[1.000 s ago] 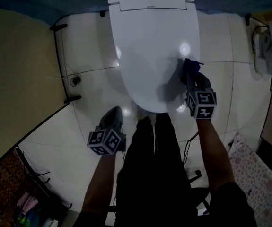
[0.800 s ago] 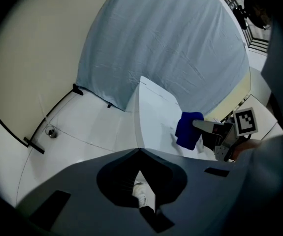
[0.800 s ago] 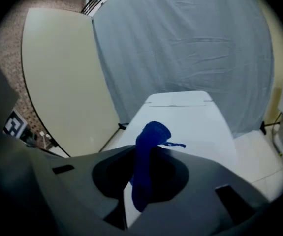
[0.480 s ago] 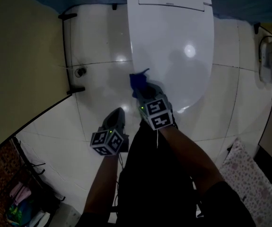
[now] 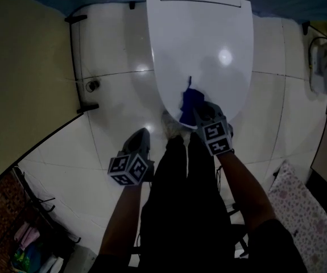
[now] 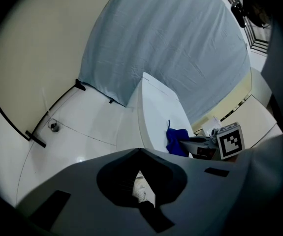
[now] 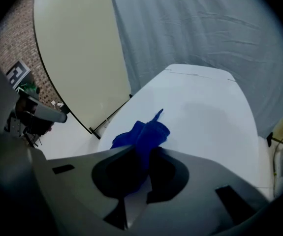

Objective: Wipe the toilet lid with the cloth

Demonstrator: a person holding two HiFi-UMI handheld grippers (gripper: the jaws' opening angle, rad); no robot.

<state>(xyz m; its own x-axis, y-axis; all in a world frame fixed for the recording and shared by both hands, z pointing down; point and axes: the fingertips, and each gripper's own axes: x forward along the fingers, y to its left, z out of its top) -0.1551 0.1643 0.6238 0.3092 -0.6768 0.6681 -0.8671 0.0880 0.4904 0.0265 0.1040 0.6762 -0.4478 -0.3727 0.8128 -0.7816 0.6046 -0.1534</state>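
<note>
Overhead, the right gripper (image 5: 196, 111) held the blue cloth (image 5: 187, 102) on the front end of the white toilet lid (image 5: 203, 33), while the left gripper (image 5: 140, 135) hung beside it over the floor tiles (image 5: 115, 50). The left gripper view showed its jaws together with nothing between them. The right gripper view showed jaws clamped on the bunched cloth, which lay on the lid.

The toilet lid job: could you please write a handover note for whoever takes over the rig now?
Right tool: shut on the blue cloth, which rests on the toilet lid near its front edge.
Left tool: shut, empty, held low over the floor.
Done: cloth is on the lid; how much is wiped cannot be told.
Left: wipe the lid toward its rear.
</note>
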